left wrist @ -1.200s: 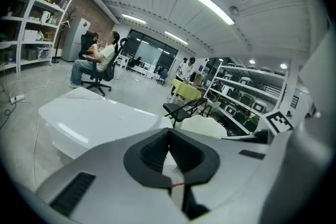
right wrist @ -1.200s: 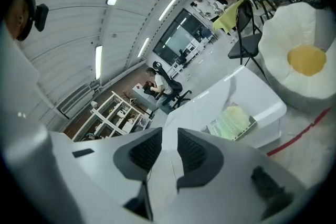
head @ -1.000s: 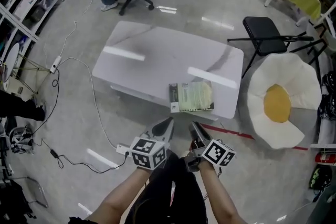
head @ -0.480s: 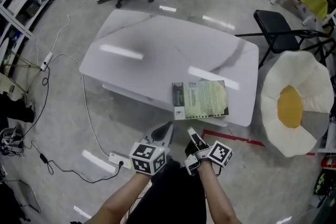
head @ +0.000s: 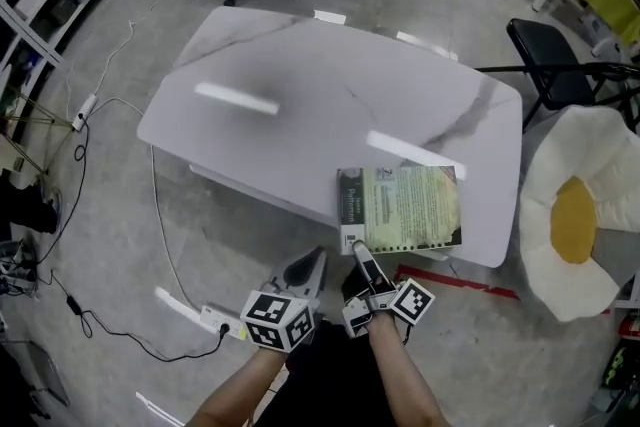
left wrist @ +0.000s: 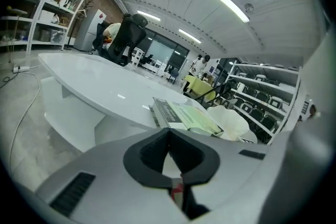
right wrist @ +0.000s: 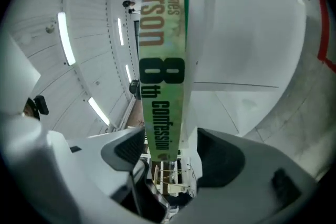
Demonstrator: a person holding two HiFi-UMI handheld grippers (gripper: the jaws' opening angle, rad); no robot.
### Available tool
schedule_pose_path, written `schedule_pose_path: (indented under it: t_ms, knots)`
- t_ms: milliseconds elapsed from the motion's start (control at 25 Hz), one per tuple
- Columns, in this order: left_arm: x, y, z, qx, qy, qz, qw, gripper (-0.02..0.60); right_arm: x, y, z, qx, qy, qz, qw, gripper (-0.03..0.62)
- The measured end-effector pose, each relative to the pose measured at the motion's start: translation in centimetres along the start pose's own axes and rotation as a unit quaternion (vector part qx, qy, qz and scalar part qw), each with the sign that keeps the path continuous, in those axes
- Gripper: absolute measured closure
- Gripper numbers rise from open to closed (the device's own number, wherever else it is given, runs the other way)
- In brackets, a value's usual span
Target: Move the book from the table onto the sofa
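- Both tools sit lower and closer to the tabletop [head: 300, 105] than a second ago; the right tool [head: 358, 253] has rolled onto its side and reached the book [head: 400, 208].
- Book location: flat on the white tabletop, in its 5 o'clock sector as the head view shows it, cover up, spine on the 9 o'clock side. The 7 o'clock corner appears to overhang the near edge.
- Right tool: the jaws have just been opening and stand wide apart, one on each face of the book. The lower end of the spine [right wrist: 161, 76] lies between them with a gap on both sides, so no grip is made.
- Left tool [head: 308, 265]: closed and empty, at 9 o'clock of the right tool and short of the tabletop edge.
- Destination: the fried-egg-shaped sofa [head: 560, 265], judged to be the target, lies on the floor at 3 o'clock of the book.
- Handling, as a judgement: a paperback, light and flexible. The glossy cover may slip between the pads.
- Grip point: clamp across the spine, the stiffest part, with the pads well past the corner. A hold on the fore-edge or on the cover alone would let the pages fan and sag.
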State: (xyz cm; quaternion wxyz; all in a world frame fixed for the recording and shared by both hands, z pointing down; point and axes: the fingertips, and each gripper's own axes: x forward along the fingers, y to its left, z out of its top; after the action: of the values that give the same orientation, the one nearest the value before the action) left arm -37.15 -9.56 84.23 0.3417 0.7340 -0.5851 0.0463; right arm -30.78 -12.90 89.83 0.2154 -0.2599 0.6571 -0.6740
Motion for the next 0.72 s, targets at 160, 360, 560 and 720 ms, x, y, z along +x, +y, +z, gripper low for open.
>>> schedule_pose_path:
  t_ms: [160, 360, 560, 720]
  knots:
    - [0.6, 0.9, 0.2, -0.009, -0.008, 0.004, 0.9999, 0.572, 1.8, -0.3, 0.0, 0.004, -0.009, 0.000, 1.000, 0.295]
    - [0.5, 0.7, 0.3, 0.000, -0.006, 0.002, 1.0000, 0.572, 2.2, 1.0, 0.5, -0.009, -0.017, 0.012, 1.000, 0.424]
    - [-0.7, 0.2, 1.2, -0.010, -0.001, 0.004, 0.9999, 0.572, 1.9, 2.2, 0.4, 0.003, -0.018, 0.002, 1.000, 0.426]
    - [-1.9, -0.9, 2.5, -0.004, 0.010, 0.003, 0.9999, 0.572, 1.5, 4.5, 0.2, -0.013, -0.011, -0.008, 1.000, 0.427]
